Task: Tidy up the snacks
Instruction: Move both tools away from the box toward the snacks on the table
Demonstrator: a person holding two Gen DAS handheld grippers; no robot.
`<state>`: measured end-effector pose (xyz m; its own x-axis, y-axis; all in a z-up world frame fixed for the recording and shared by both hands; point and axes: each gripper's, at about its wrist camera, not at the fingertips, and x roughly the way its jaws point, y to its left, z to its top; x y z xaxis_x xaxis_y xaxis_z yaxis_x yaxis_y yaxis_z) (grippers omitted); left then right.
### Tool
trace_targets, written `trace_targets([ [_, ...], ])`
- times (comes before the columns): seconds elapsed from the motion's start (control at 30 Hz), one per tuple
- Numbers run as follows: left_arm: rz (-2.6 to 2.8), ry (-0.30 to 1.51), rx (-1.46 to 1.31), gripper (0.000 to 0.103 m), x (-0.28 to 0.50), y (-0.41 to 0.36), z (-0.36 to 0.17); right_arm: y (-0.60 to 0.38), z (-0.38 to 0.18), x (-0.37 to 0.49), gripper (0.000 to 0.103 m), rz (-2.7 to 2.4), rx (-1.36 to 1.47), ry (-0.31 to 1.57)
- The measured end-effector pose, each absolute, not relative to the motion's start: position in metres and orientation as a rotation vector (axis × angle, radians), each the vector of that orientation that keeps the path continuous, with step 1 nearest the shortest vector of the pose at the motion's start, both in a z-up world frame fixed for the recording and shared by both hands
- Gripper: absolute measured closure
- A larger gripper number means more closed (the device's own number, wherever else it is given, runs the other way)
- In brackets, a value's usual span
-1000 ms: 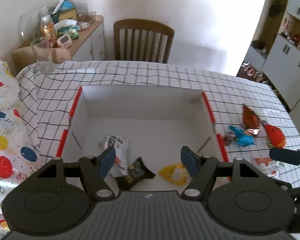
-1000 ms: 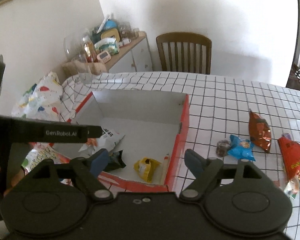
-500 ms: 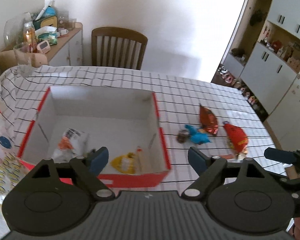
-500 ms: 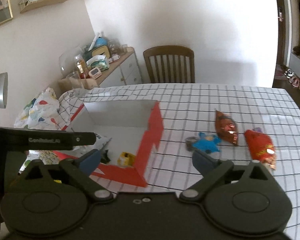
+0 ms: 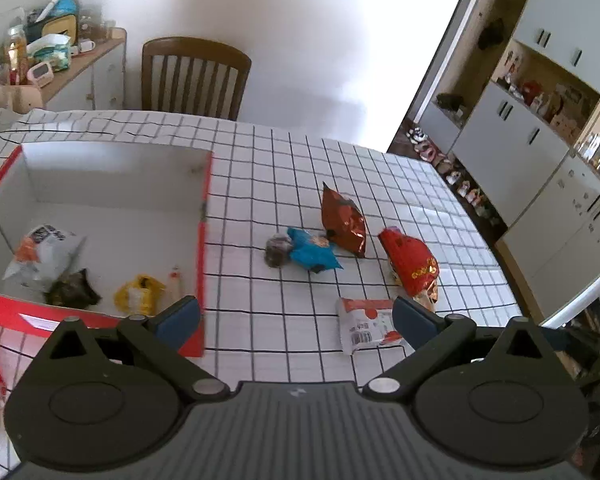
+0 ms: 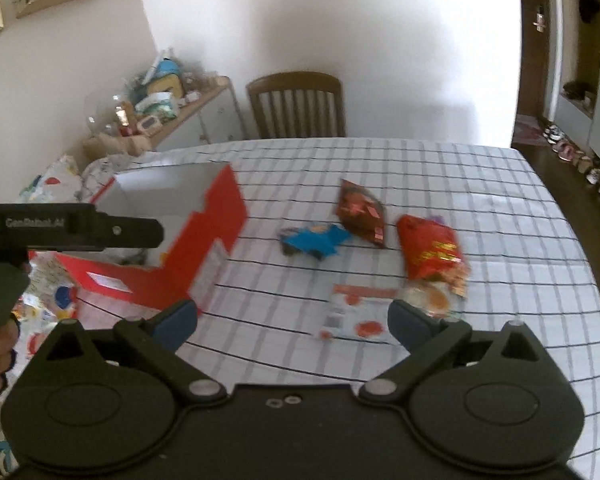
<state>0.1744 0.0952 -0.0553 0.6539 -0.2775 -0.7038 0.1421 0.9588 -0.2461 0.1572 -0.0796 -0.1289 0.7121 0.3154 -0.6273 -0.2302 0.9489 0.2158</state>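
- Left wrist view: left hand-held gripper [image 5: 296,314] gapes empty over the counter [image 5: 260,184], white-and-red packet [image 5: 366,325] just ahead.
- Right hand-held gripper [image 6: 292,318] also spread wide, empty.
- Straddle the flat packet squarely, pinch an edge, then carry to the red box [image 5: 202,216].

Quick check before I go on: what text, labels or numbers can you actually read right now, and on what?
"GenRobot.AI": white lettering on the black body of the left gripper's handle, blurred, so the reading is likely rather than certain.
Barcode and print on the white-and-red flat packet: too small to read.
Gold characters on the bright red snack bag: illegible.
Dark print on the white crinkled bag in the box: illegible.
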Motion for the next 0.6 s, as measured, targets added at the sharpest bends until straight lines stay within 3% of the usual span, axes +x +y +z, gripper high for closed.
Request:
trace_targets([
  [0.6, -0.568, 0.879, 0.238, 0.0, 0.218, -0.025, -0.118, -0.182, -0.174, 0.198, 0.007, 0.15, 0.196, 0.816],
])
